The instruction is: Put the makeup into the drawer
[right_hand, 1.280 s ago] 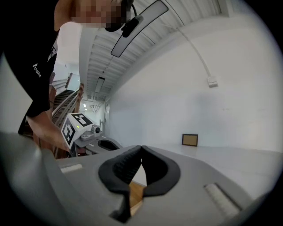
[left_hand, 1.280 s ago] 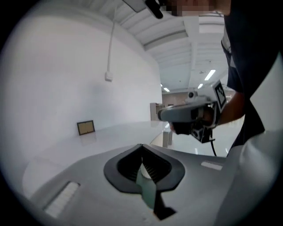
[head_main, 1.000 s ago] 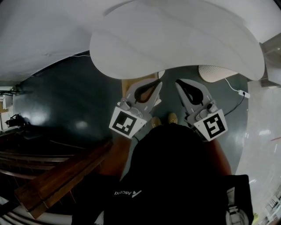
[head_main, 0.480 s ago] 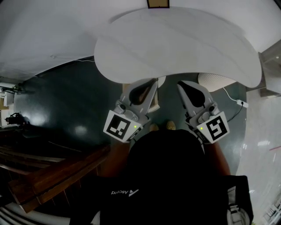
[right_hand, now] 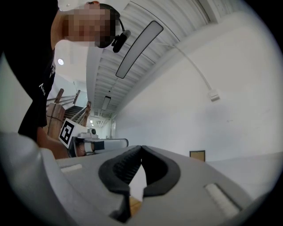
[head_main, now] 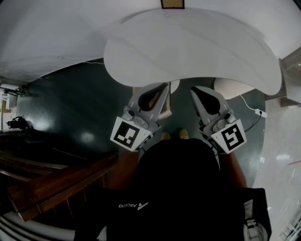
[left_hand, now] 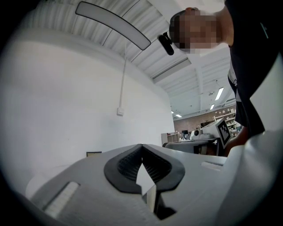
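The left gripper (left_hand: 141, 149) and right gripper (right_hand: 140, 150) both have their jaws closed, with nothing between them, and are held level before the desk (head_main: 188, 47). No makeup shows anywhere, so it may already be put away or may lie out of view. A brown shape (head_main: 136, 93) under the desk, half hidden, might be the drawer.

Head cam: steeply down over grey left gripper (head_main: 165, 86), right gripper (head_main: 193, 89), white rounded tabletop (head_main: 188, 52). Gripper cams: level, facing far white wall (left_hand: 66, 97); all share small brown-framed panel (head_main: 171, 4).
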Available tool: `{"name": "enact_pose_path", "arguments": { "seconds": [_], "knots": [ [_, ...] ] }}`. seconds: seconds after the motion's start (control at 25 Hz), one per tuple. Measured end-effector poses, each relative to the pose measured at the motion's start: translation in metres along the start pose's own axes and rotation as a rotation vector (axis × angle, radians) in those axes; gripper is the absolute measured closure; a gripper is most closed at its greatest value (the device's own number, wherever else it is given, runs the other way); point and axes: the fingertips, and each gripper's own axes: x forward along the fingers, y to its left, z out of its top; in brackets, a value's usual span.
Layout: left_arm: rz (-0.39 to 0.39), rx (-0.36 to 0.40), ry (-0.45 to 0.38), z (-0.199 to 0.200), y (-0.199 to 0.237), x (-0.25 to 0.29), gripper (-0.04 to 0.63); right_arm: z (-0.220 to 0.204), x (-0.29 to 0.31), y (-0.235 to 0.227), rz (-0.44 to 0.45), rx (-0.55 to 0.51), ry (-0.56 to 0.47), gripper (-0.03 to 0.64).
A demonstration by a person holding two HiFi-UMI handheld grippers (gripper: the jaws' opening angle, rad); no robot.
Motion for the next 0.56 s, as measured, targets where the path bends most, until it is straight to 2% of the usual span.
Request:
{"name": "enact_pose_path", "arguments": {
  "seconds": [0.56],
  "knots": [
    [0.04, -0.001, -0.004, 0.0012, 0.0093, -0.0092, 0.584, -0.0035, 0.0036, 0.0026, 0.023, 0.001, 0.003, 0.614]
  ]
}}
